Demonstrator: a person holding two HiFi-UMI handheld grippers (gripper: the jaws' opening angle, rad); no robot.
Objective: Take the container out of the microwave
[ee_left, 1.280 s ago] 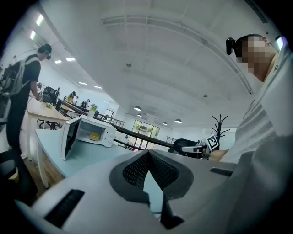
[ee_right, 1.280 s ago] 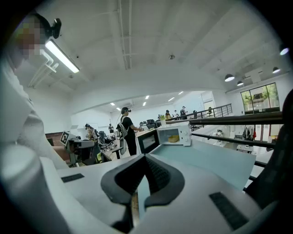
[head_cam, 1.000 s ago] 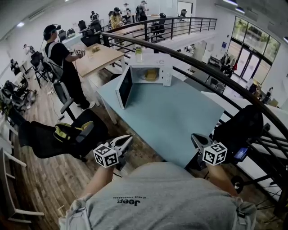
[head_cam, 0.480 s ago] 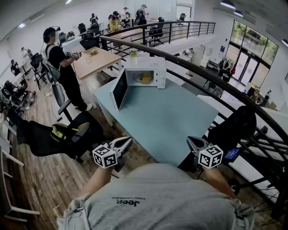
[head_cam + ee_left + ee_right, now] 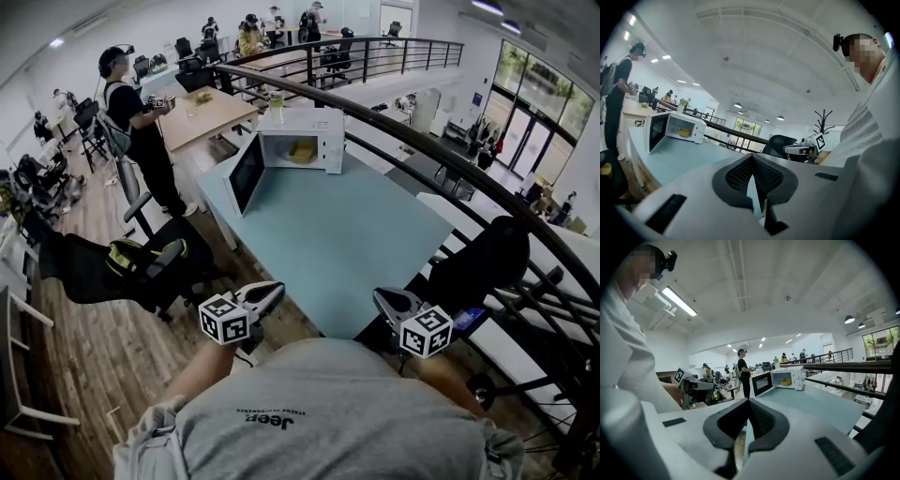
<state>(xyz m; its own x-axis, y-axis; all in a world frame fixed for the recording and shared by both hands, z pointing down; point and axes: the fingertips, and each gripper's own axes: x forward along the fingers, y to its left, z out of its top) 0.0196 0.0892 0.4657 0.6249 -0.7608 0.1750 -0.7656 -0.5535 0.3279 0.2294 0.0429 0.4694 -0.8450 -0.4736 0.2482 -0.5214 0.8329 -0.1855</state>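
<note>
currently, the step in hand is judged to be the approach; nothing has been reached yet. the microwave stands at the far end of the bench, toward 12 o'clock in the head view, its door swung open to the 9 o'clock side. the container, a small yellow item, sits inside the cavity, visible through the opening and well apart from both tools.

the left hand-held gripper is at about 7 o'clock in the head view, off the near edge of the bench; its jaws are pressed together with nothing between them. the right hand-held gripper is at about 5 o'clock, likewise pressed together and empty.

recommendations, as judgement only:
- spread the jaws of the chosen tool before entering the cavity, not inside it, where room looks tight.
- the right tool appears better placed, since the open door stands at the 9 o'clock side and could obstruct a left-hand entry.
- enter level along the 12 o'clock line, clear of the door edge and cavity frame.
- take the container by its near wall or rim and lift slightly before drawing it out, so it does not drag.
- its stiffness cannot be told from here; grip gently.
</note>
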